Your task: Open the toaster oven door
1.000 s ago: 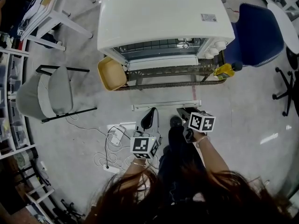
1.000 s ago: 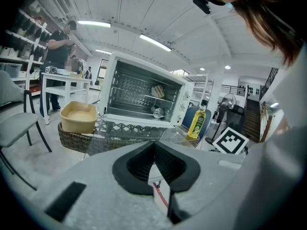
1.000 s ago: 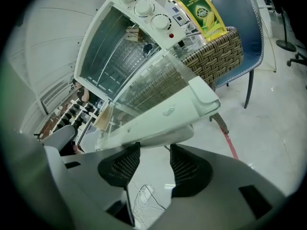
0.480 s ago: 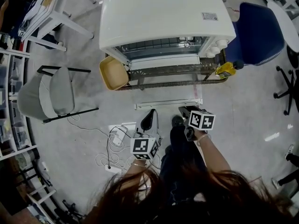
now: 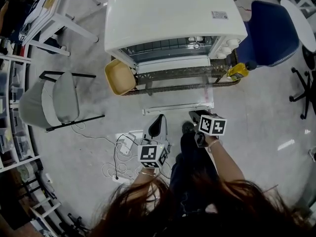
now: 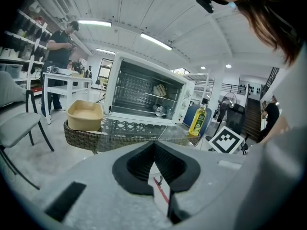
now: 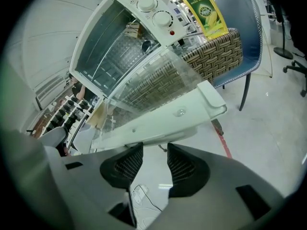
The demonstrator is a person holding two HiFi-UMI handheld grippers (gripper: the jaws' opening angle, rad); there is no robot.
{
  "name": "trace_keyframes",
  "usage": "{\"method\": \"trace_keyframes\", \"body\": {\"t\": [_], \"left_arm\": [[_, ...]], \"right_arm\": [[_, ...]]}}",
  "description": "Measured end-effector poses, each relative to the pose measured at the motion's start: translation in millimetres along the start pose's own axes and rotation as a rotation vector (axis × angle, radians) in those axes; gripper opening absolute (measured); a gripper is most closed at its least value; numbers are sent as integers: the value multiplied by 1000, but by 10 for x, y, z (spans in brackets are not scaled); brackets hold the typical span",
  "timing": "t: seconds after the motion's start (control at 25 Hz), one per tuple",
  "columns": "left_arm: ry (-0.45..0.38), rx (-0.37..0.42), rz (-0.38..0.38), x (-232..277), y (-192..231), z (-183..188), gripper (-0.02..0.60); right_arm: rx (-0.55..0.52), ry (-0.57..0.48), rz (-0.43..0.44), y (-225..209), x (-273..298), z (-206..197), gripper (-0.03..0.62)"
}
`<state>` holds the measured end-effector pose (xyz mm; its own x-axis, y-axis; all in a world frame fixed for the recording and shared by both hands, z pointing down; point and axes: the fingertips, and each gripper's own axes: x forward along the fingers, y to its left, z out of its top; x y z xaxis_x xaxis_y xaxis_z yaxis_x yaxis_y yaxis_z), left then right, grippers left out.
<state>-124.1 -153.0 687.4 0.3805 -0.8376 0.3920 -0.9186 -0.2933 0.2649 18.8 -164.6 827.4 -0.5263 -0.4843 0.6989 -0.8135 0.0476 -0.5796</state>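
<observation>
While the white box-shaped toaster oven [image 5: 173, 14] has its glass door [image 7: 160, 78] dropped open, the door's long white handle bar [image 7: 177, 116] runs crosswise just beyond the right gripper [image 7: 154, 150] — jaws apart, empty, just been closing — the nearer one; the left gripper [image 6: 154, 147] is closed on nothing

One toaster oven [image 5: 173, 14], two tools [image 5: 159, 120] [image 5: 196, 115]

Head view steeply down; 2 gripper views low, near, share toaster oven [image 5: 175, 19].

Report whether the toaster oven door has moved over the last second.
No. The door still lies open, its front edge no nearer the wicker table.
</observation>
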Motion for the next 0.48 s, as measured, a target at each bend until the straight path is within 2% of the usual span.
{"method": "trace_keyframes", "body": {"t": [0.48], "left_arm": [[-15,13,-5,-128,-46,82,15]], "right_arm": [[-22,-8,-12,91,-150,-41,135]]}}
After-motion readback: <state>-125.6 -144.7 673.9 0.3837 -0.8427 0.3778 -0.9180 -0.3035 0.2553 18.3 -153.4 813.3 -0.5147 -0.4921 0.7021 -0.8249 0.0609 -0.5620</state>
